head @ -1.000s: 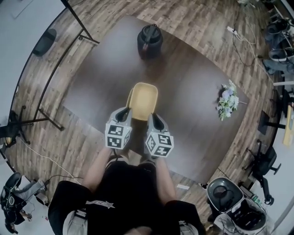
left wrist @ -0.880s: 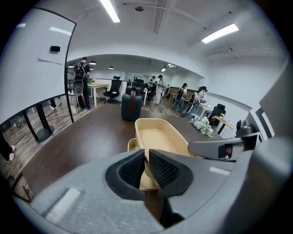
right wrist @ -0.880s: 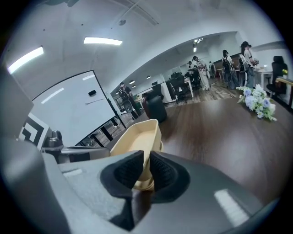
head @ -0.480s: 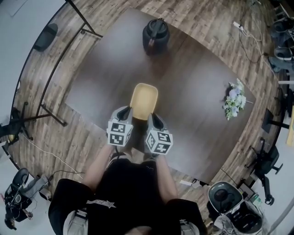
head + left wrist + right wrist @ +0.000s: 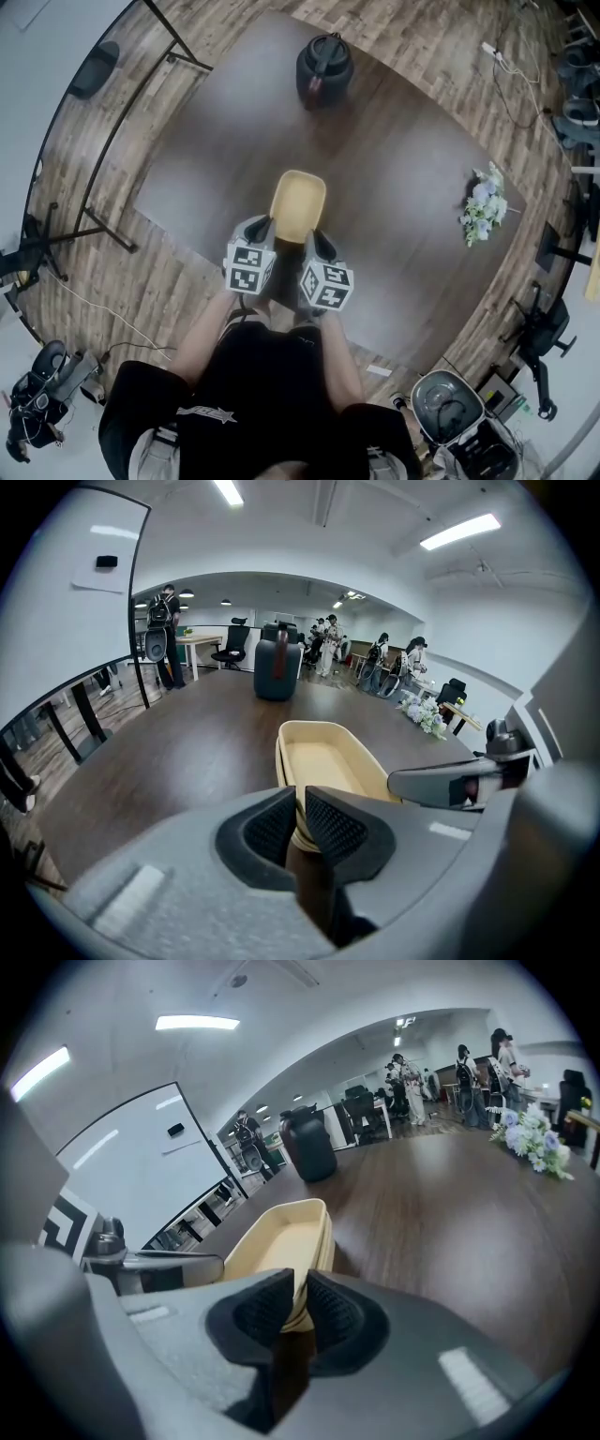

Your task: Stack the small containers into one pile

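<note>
Containers [image 5: 298, 204] are sitting as one yellow nest over the near middle of the table [image 5: 412, 187] in the head view, with no loose one showing anywhere else on the dark top. The left gripper [image 5: 260, 228] and right gripper [image 5: 317, 234] are meeting the nest's near end side by side. A black jug [image 5: 324, 67] is standing well apart at the far edge, and flowers [image 5: 483, 206] are lying off to the right.

In the left gripper view, the jaws are pinching the near left rim of the containers [image 5: 328, 757], the pads nearly together with the thin wall between them. At least two rims are showing, one seated inside the other. Whether the base is resting on the wood or hanging just above it, I cannot tell.

In the right gripper view, the jaws are likewise clamping the near right rim of the containers [image 5: 281, 1241], again almost closed on the wall. Layered edges are showing along the side here too.

Judging by this, the stacking itself is looking done: everything yellow is already sharing one pile. What is probably remaining is seating the pile flat on the table and letting go with both grippers, evenly, so that the nest is not tipping or sliding apart.
</note>
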The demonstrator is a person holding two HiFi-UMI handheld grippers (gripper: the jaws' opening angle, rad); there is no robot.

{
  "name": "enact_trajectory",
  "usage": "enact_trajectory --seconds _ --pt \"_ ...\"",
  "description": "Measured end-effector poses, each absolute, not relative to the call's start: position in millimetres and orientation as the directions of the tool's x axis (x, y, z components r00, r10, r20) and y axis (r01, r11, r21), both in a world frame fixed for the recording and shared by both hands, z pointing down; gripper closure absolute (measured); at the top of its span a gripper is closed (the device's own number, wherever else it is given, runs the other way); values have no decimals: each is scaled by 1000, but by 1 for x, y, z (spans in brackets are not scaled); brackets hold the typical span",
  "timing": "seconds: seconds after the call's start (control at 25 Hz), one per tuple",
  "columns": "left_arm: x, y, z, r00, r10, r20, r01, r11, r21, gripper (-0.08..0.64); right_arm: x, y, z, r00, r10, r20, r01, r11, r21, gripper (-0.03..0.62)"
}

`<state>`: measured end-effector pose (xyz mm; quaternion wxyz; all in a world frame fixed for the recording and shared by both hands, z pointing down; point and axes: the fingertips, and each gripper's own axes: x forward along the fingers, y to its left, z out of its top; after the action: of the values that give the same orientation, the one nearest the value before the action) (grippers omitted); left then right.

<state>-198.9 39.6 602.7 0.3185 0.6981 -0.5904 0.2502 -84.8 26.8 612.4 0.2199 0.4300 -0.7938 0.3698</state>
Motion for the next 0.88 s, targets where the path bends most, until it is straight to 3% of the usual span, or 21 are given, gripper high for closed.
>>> enact_trajectory --seconds 0.12,0.16,0.24,0.32,0.88 --pt "-200 43 603 190 -664 723 -981 -97 169 515 -87 29 613 -539 -513 668 -841 378 -388 544" --pt "-200 43 602 202 -666 718 -978 -97 184 496 -89 31 614 -546 -506 667 -835 389 -389 515" --pt "-197 44 602 229 -667 709 -971 -102 218 366 -93 33 616 -559 -494 666 -826 402 -394 411" --pt "-196 44 605 241 -662 710 -967 -100 235 260 -93 34 619 -553 -496 670 -830 402 -387 368" --pt "-191 32 555 252 -723 643 -966 -156 204 245 -71 16 570 -544 -575 611 -829 481 -285 367"
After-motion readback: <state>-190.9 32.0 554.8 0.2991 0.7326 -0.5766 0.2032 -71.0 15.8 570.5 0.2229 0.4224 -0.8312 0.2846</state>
